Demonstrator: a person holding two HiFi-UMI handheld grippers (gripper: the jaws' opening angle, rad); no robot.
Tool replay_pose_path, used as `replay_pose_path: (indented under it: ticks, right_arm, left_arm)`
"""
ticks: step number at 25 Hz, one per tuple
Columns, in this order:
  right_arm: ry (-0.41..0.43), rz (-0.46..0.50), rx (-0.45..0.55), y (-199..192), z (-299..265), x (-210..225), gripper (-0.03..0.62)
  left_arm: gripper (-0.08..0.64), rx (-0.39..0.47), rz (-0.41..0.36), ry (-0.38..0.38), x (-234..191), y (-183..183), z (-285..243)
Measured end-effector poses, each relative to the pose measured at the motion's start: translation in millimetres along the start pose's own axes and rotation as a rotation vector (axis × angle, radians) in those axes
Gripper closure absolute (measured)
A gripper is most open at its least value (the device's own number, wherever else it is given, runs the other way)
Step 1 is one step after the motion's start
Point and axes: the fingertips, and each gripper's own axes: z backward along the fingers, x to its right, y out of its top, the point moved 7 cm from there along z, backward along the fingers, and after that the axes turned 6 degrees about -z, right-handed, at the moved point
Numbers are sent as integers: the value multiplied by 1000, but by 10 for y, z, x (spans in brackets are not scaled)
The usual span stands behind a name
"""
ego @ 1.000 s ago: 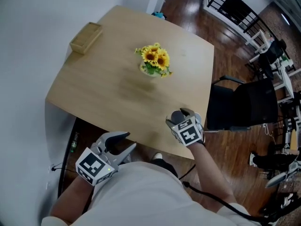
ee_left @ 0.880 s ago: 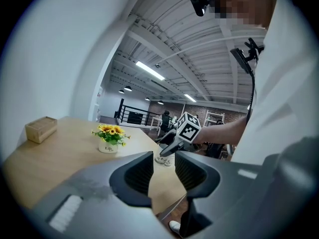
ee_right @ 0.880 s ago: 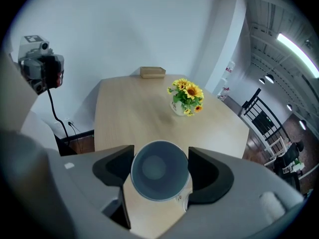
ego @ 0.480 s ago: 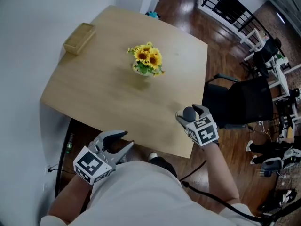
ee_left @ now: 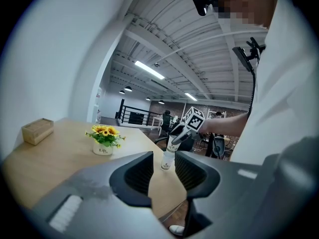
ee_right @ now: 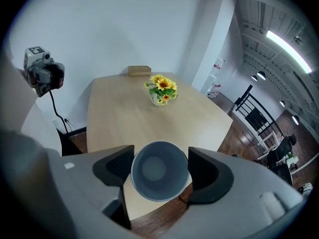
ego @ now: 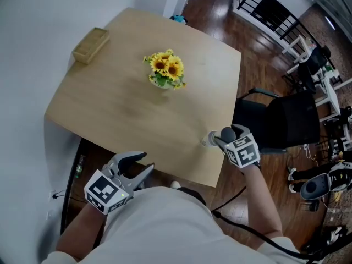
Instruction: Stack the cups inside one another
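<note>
My right gripper (ego: pixel 219 138) hangs over the table's (ego: pixel 126 109) front right corner, shut on a paper cup (ee_right: pixel 159 177) whose open mouth faces its camera. In the left gripper view that held cup (ee_left: pixel 173 142) is just above a second white cup (ee_left: pixel 166 161) standing on the table; I cannot tell if they touch. In the head view a pale cup (ego: pixel 208 141) shows just left of the right fingertips. My left gripper (ego: pixel 146 161) is open and holds nothing, low in front of the table edge near my torso.
A small pot of sunflowers (ego: pixel 163 71) stands mid-table and a wooden box (ego: pixel 91 44) lies at the far left corner. A black office chair (ego: pixel 280 122) is close to the table's right side. White wall runs along the left.
My right gripper has carried its cup to the right along the table's front edge. A pale cup now shows beside its fingertips. The left gripper has barely moved.
</note>
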Motion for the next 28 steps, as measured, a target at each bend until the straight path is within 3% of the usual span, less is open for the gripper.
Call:
replay_pose_path:
  ticks: [9,16,22,25,28]
  right_arm:
    - [100,78,9,-216,-412,1,245]
    - [207,41,148,-353,-180,155,218]
    - [301,1,249,-937,205,299,218]
    - [366,-26,240,-1301,280,234,218]
    - [410,-31,227,-1598,411,105,216]
  left_arm:
    - [414,-26,7,61,407,66,-250]
    - [414,-40,7,135,893,97,-562]
    - [414,-40,63,248,1486,5,-791]
    - [414,-70,108,307,1761,-85,-794]
    - [416,-102,112,314,2048,-117,-732]
